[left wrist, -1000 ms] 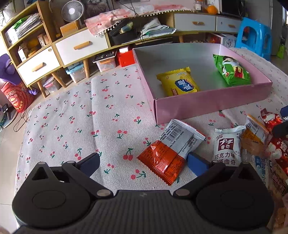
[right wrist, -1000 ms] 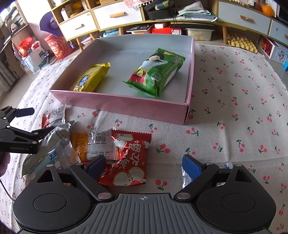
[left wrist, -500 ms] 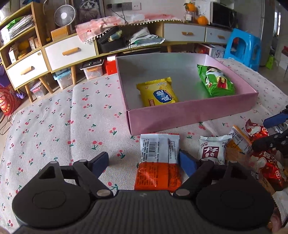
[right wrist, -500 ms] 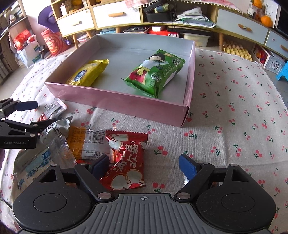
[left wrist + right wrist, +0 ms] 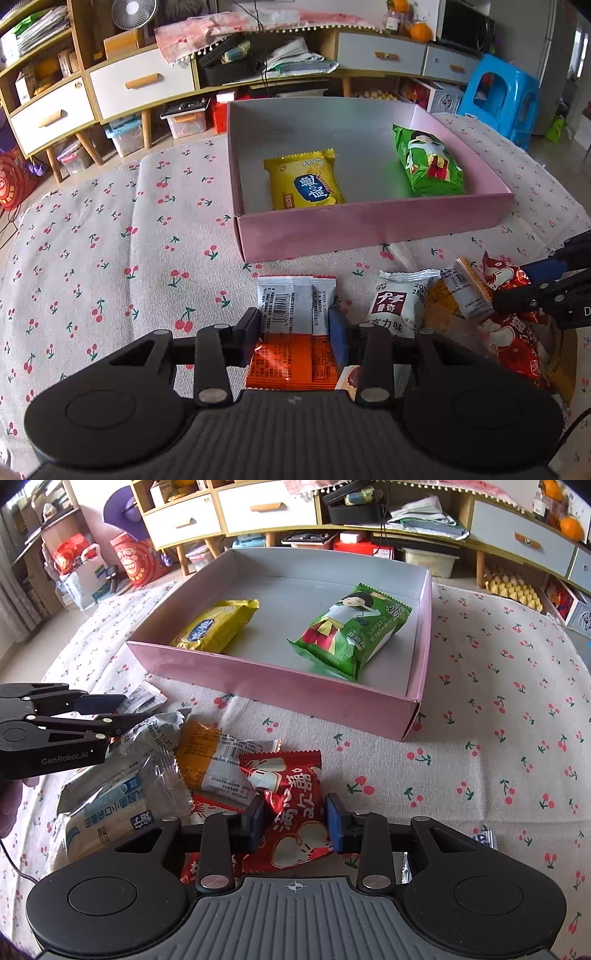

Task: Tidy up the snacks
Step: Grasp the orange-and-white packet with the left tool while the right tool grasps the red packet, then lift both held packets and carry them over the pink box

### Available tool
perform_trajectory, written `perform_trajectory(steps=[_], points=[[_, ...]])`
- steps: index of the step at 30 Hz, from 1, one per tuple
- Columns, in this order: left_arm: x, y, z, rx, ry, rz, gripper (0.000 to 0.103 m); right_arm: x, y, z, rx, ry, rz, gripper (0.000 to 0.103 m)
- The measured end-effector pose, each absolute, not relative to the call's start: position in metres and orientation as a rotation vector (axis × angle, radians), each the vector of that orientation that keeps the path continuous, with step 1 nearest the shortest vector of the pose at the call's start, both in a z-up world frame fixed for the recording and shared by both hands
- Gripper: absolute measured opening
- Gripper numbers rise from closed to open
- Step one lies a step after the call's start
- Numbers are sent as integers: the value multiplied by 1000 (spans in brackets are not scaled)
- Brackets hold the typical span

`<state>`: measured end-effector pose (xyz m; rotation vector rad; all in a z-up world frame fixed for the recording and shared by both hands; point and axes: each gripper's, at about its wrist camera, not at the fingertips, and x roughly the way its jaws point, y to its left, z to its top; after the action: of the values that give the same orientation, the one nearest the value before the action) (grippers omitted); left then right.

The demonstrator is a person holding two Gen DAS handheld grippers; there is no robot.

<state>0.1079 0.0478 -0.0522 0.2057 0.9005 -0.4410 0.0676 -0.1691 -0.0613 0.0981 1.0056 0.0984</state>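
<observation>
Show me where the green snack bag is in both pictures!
Left wrist view: the green snack bag lies in the right part of the pink box, upper right of the picture.
Right wrist view: the green snack bag lies in the box's right half, above centre.
Shared landmark: the yellow snack bag to its left.

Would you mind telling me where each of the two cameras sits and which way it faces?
Left wrist: behind the left gripper, aimed along its fingers at the orange-and-white packet they clamp, pink box beyond; the right gripper enters at right.
Right wrist: behind the right gripper, closed on the red packet; the left gripper enters at left.
Shared: the box, yellow packet, green packet.
</observation>
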Motion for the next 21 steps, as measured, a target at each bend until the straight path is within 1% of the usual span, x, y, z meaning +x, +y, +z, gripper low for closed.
perform_trajectory(steps=[5, 12, 21], points=[[107, 64, -50, 116, 938, -428, 36, 68, -182, -57, 219, 1028, 104, 32], [106, 77, -47, -16, 992, -386, 36, 68, -191, -48, 313, 1028, 115, 32], [103, 77, -37, -82, 986, -394, 36, 69, -201, -35, 373, 1002, 114, 32]])
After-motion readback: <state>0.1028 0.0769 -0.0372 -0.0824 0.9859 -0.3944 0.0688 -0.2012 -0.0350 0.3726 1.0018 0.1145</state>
